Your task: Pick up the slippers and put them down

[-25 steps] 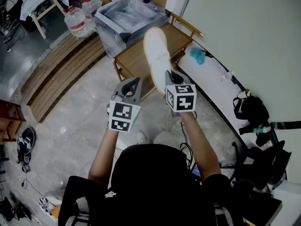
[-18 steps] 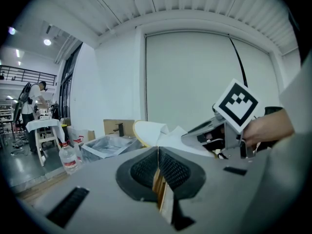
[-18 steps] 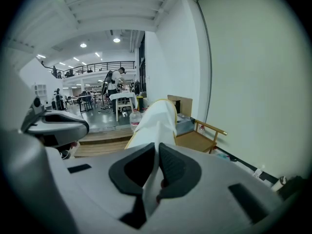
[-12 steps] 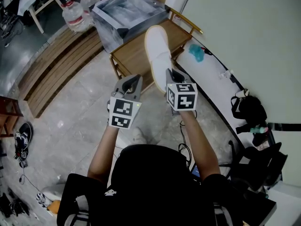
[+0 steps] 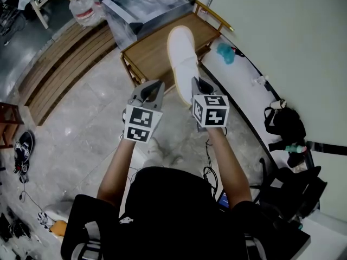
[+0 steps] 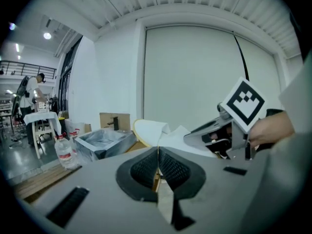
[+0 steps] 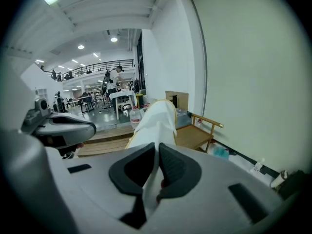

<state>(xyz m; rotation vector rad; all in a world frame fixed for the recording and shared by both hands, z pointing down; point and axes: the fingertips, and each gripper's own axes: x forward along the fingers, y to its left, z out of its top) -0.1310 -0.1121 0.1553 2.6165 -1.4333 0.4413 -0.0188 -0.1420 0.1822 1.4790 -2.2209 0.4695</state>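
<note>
A white slipper (image 5: pixel 183 58) sticks out ahead of my right gripper (image 5: pixel 199 85), which is shut on its heel end. The slipper hangs in the air over a wooden chair (image 5: pixel 149 56), sole side toward the head camera. In the right gripper view the slipper (image 7: pixel 156 123) rises from between the pads of the right gripper (image 7: pixel 157 167). My left gripper (image 5: pixel 154 86) hovers just left of the slipper, shut with nothing in it. In its own view the left gripper (image 6: pixel 158 165) has its pads pressed together, with the slipper (image 6: pixel 152 130) and right gripper (image 6: pixel 214 133) beside it.
Behind the chair stands a grey tub (image 5: pixel 142 4) with water bottles (image 5: pixel 84 12) to its left. A slatted wooden platform (image 5: pixel 65 69) runs along the left. At the right are a white wall, a teal object (image 5: pixel 225 52), cables and a black bag (image 5: pixel 282 124).
Both grippers have drifted a little forward and lower toward the chair, the slipper going along in the right one. Neither grip has changed.
</note>
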